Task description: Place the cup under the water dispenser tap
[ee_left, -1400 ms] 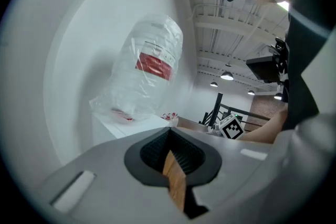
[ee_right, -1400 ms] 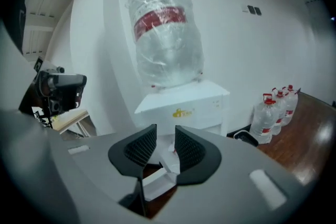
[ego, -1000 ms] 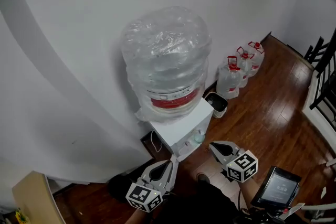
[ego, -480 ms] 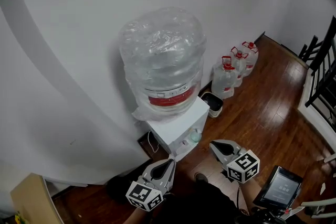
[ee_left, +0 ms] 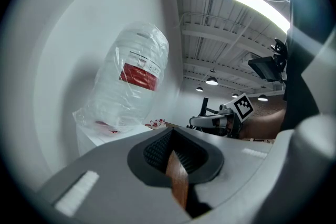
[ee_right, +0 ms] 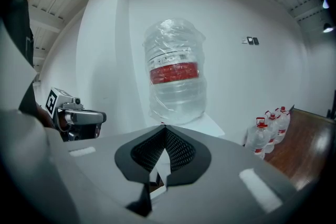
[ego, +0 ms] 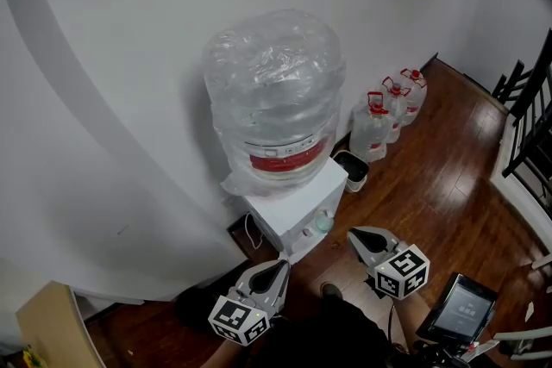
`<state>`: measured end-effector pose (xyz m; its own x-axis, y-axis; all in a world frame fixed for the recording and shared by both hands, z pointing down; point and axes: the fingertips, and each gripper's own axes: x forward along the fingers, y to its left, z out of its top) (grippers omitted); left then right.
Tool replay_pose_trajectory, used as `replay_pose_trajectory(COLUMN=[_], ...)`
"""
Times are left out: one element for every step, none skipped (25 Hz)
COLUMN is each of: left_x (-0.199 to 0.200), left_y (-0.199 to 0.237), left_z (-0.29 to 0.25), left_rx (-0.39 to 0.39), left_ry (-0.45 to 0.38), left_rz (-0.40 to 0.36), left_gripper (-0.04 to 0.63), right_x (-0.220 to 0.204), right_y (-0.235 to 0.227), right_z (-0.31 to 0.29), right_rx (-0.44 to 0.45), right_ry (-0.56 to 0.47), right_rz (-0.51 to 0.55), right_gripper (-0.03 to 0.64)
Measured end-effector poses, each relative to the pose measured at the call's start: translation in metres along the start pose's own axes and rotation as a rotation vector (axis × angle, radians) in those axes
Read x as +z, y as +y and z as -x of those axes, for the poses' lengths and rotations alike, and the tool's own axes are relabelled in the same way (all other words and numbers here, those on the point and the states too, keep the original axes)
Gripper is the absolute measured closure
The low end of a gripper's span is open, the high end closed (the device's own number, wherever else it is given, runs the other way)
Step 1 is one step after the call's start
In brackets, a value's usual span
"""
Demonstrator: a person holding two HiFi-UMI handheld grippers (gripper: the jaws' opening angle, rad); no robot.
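Grey plastic left gripper (ego: 279,268): jaws pressed together, nothing between them, low in front of the white water dispenser (ego: 289,215). Pale greenish cup (ego: 323,224), small in the head view, sits at the dispenser's front under the wrapped bottle (ego: 274,99). I cannot tell its axis, or whether it stands below the tap. It lies ahead, between both grippers, nearer the right gripper (ego: 355,235), likewise closed and empty. Judgement: right arm better placed to reach.
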<state>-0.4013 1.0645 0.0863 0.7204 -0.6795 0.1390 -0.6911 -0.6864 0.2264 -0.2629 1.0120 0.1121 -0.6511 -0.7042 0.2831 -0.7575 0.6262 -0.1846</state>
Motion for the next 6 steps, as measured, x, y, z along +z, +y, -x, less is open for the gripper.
replay_pose_trajectory(left_x=[-0.0016,-0.0026,-0.003,-0.0031,-0.0032,-0.0031], left_y=[0.0006,0.0012,0.0019,0.0025,0.0032,0.0038], left_z=[0.0003,0.0007,0.0013,0.002,0.0028,0.0036], left_rx=[0.0,0.0,0.0,0.001,0.001,0.001], left_ry=[-0.001,0.0,0.001,0.002,0.003,0.004], left_rz=[0.0,0.0,0.0,-0.002,-0.003,-0.004], left_gripper=[0.578,0.578,0.578,0.578,0.578,0.578], right_x=[-0.0006,-0.0013,-0.002,-0.0027,-0.0034,-0.0042], right_y=[0.0003,0.0006,0.0011,0.0018,0.0024,0.0031], right_z=[0.0,-0.0001,-0.0003,-0.0005,-0.0008,-0.0011], right_rx=[-0.002,-0.003,-0.005,-0.007,-0.008,-0.009], right_ry=[0.001,0.002,0.004,0.007,0.009,0.011], right_rz=[-0.001,-0.002,-0.003,-0.003,-0.002,-0.002], right_gripper=[0.617,0.617,0.617,0.617,0.617,0.617])
